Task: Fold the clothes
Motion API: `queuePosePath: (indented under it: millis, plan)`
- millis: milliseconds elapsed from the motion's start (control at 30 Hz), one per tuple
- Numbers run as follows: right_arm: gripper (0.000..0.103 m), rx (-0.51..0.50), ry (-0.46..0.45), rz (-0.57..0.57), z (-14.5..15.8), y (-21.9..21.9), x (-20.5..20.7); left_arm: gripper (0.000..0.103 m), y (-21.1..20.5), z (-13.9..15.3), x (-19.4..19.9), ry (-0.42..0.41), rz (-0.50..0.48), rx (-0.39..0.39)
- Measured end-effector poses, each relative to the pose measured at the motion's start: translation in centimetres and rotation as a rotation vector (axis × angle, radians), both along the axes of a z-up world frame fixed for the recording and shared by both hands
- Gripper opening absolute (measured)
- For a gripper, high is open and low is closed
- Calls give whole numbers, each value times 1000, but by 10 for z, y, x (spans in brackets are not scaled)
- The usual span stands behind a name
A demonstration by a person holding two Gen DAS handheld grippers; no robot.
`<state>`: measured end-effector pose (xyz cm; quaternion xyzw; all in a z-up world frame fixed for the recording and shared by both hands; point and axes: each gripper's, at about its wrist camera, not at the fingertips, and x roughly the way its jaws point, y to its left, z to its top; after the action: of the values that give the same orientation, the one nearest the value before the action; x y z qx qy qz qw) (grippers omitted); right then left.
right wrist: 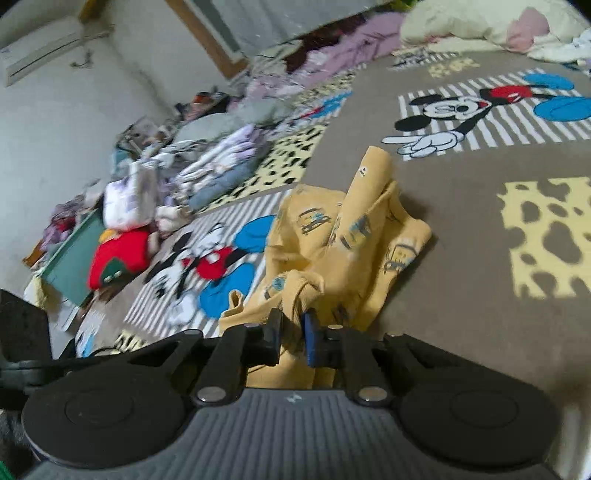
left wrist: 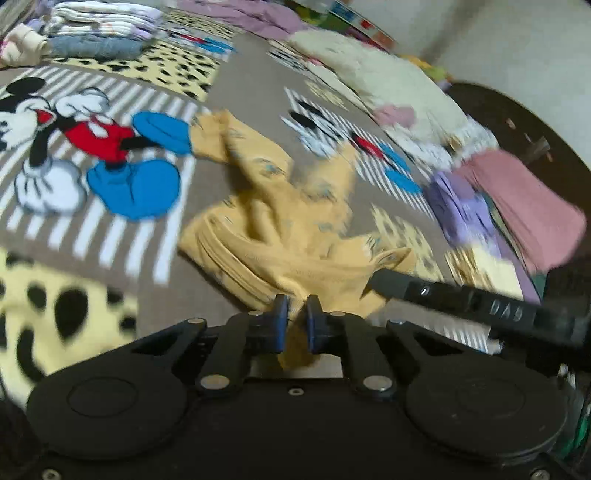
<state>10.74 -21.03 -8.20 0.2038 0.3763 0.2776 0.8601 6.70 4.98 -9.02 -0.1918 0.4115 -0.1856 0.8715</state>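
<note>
A crumpled yellow printed garment [left wrist: 280,221] lies on the brown Mickey Mouse blanket [left wrist: 251,74]. My left gripper [left wrist: 295,306] is shut on the garment's near edge, with cloth pinched between the blue pads. The garment also shows in the right wrist view [right wrist: 343,236]. My right gripper [right wrist: 291,321] is shut on another edge of it, where a bunched fold of cloth sticks up between the jaws. The right gripper's black finger [left wrist: 443,291] reaches into the left wrist view from the right, touching the garment.
A stack of folded clothes [left wrist: 99,33] sits at the far left, and pink and purple folded clothes [left wrist: 517,206] at the right. A cream pillow [left wrist: 380,74] lies behind. In the right wrist view, piles of clothes [right wrist: 214,166] and a red cushion [right wrist: 118,258] crowd the left.
</note>
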Motion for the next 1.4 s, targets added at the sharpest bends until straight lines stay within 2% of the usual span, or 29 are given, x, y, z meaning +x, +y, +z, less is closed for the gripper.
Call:
queuePosePath:
  millis: [100, 167, 200, 267, 333, 367, 400, 567, 667, 767, 800, 867, 933, 967, 1000, 1033, 1067, 1100, 1133, 1200, 1300, 1400]
  plan:
    - [14, -15, 26, 21, 2, -16, -31, 12, -9, -11, -22, 72, -97, 36]
    - [14, -41, 80, 45, -4, -25, -47, 37, -3, -12, -30, 85, -89, 21]
    - [17, -50, 103, 49, -7, -30, -52, 43, 0, -11, -34, 91, -85, 13]
    - [21, -48, 123, 24, -7, -39, -60, 44, 9, -8, -37, 89, -58, -1]
    - [43, -33, 130, -12, -3, -50, -66, 44, 22, 1, -33, 63, -6, -11]
    - [63, -18, 115, -32, 3, -53, -66, 45, 28, 6, -30, 45, 23, -14]
    - [72, -10, 96, -47, 10, -54, -66, 45, 32, 9, -27, 34, 40, -19]
    - [72, -15, 10, -88, 36, -47, -43, 45, 46, 21, 7, -18, 108, -33]
    - [72, -59, -9, -102, 34, -31, -13, 45, 50, 16, 33, -14, 126, -61]
    - [69, -86, 12, -119, 21, -15, 20, 45, 48, 3, 63, 21, 136, -81]
    - [64, -88, 28, -127, 14, -11, 31, 45, 47, -3, 71, 36, 133, -93]
    - [63, -71, 68, -129, 0, -4, 47, 45, 46, -16, 90, 73, 132, -126]
    - [56, -46, 111, -126, -15, 2, 59, 45, 43, -30, 108, 106, 136, -153]
    - [47, -33, 132, -125, -22, 4, 65, 43, 41, -35, 115, 115, 135, -168]
    - [29, -21, 150, -118, -28, 7, 70, 43, 39, -40, 121, 125, 135, -182]
    - [16, -10, 159, -109, -31, 7, 72, 36, 37, -44, 127, 135, 135, -195]
    - [15, -2, 161, -111, -32, 7, 72, 17, 34, -47, 132, 139, 137, -195]
    - [14, 1, 157, -117, -32, 6, 70, 7, 32, -49, 137, 142, 138, -193]
    - [13, 5, 150, -124, -31, 4, 68, 1, 30, -49, 139, 134, 140, -178]
    - [6, 13, 135, -140, -27, -1, 64, 0, 33, -43, 138, 103, 156, -171]
    - [5, 37, 93, -184, -15, -18, 58, 0, 52, -23, 126, 10, 202, -202]
    - [3, 66, 61, -220, -2, -39, 58, 0, 75, -4, 112, -48, 271, -223]
